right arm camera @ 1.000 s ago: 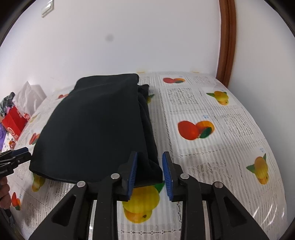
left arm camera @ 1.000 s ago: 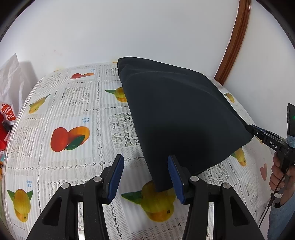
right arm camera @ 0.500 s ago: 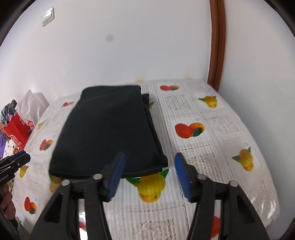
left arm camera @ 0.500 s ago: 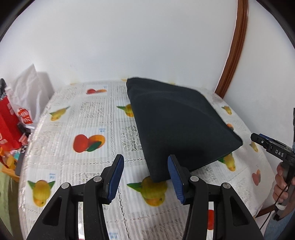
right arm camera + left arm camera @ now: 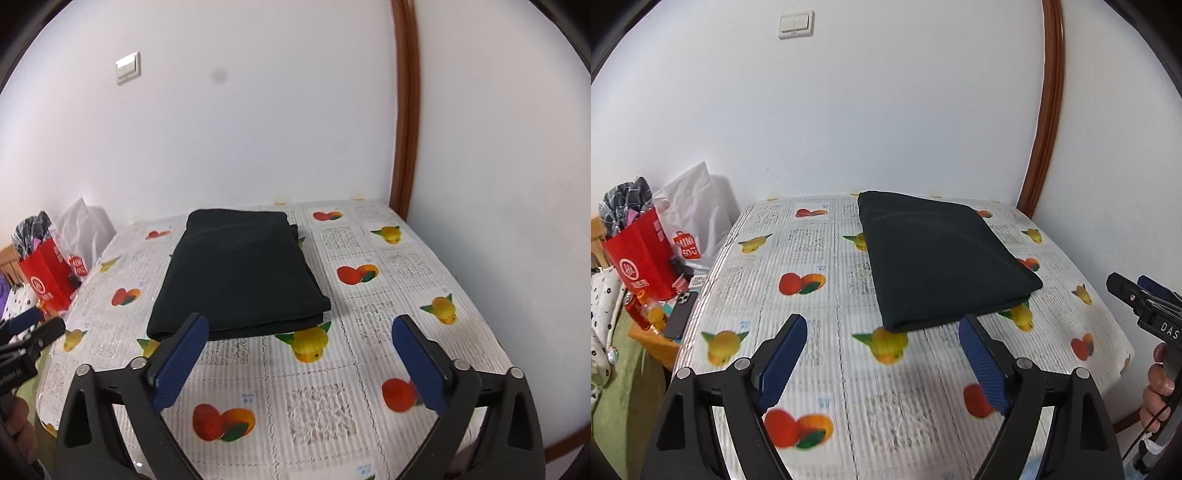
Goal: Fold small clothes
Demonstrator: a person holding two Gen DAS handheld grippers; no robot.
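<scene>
Black fabric garment (image 5: 942,258), folded into a thick rectangular pad of several layers, is lying flat on the fruit-printed plastic tablecloth (image 5: 820,369) toward the far middle of the table, near the white wall (image 5: 886,110). Compared with a second ago, both tongs are now standing clear of it: the left gripper (image 5: 882,363), which was beside the near-left corner, and the right gripper (image 5: 299,362), which was pinching the near-right corner, are both spread wide, holding nothing and hanging above the near edge of the table. Judged from this, the last fold is being left as finished and the item is resting released. Its long axis is running from the near edge toward the wall, the stacked fold edges facing the person, with a lower layer peeking out along the right side in the right wrist view. A red paper bag (image 5: 641,258) is sitting off the table's left side.
</scene>
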